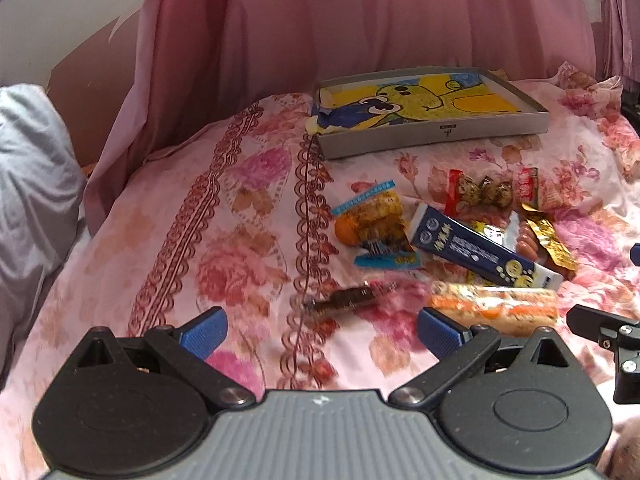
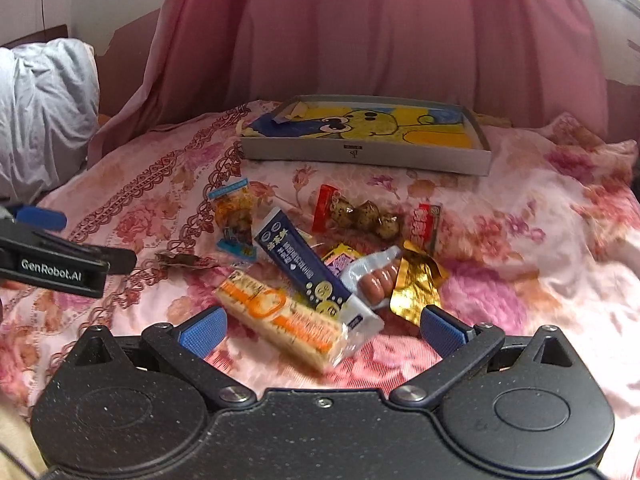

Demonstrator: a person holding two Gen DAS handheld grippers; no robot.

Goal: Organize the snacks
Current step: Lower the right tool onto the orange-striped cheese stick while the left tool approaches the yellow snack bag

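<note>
Left wrist view: left gripper [image 1: 322, 330] wide open, empty; dark snack bar [image 1: 344, 299] at 12 o'clock.

Right wrist view: right gripper [image 2: 322, 330] wide open, empty; cracker pack [image 2: 280, 322] between fingers, beneath blue box [image 2: 308, 270]. Lifting may topple it.

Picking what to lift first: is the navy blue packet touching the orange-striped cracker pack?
Touching. The right wrist view shows the navy blue packet lying across the orange-striped cracker pack, its white end overlapping the pack's top.
</note>
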